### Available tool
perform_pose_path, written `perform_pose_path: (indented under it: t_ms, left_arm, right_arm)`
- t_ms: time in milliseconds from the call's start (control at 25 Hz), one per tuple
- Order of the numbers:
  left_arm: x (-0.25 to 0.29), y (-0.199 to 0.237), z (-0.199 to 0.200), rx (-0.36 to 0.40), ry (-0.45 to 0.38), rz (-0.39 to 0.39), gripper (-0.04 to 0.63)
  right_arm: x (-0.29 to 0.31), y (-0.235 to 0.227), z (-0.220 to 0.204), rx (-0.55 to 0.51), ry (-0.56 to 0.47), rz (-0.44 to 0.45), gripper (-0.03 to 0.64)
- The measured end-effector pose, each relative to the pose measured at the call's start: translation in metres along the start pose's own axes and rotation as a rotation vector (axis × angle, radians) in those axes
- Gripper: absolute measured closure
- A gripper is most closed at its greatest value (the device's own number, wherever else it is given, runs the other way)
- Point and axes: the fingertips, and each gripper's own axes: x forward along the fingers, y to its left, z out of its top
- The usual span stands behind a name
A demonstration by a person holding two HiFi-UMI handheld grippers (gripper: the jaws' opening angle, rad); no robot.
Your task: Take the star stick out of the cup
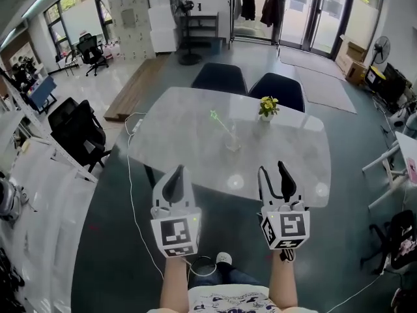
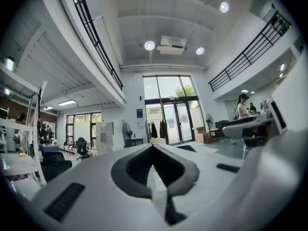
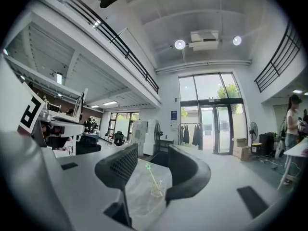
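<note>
A clear cup [image 1: 232, 143] stands near the middle of the white table [image 1: 195, 155]. A green star stick [image 1: 220, 123] leans out of it toward the far left, star end up. Both grippers hover at the table's near edge, well short of the cup. My left gripper [image 1: 178, 172] is shut and holds nothing; in the left gripper view [image 2: 153, 148] its jaws meet at a point and neither cup nor stick shows. My right gripper [image 1: 273, 172] is open and empty. In the right gripper view the cup [image 3: 157, 191] and star stick [image 3: 151, 174] sit far ahead between the spread jaws of the gripper [image 3: 153, 161].
A small pot of yellow flowers [image 1: 267, 108] stands at the table's far right. Two dark chairs [image 1: 219, 78] are tucked in on the far side. A black office chair [image 1: 81, 132] stands left of the table, a white cable [image 1: 133, 194] trails over the floor there.
</note>
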Motion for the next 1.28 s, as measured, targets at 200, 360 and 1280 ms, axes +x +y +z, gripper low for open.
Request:
perform_pose_path:
  t_ms: [200, 360, 1280]
  left_arm:
    - [0.03, 0.001, -0.005, 0.009, 0.019, 0.013, 0.594]
    - [0.047, 0.004, -0.011, 0.01, 0.04, 0.026, 0.594]
    - [0.227, 0.068, -0.047, -0.019, 0.087, -0.031, 0.594]
  right_arm:
    - [0.032, -0.013, -0.009, 0.015, 0.011, 0.015, 0.428]
    - [0.054, -0.017, -0.016, 0.021, 0.026, 0.035, 0.428]
    - [0.238, -0.02, -0.049, 0.001, 0.105, 0.03, 0.428]
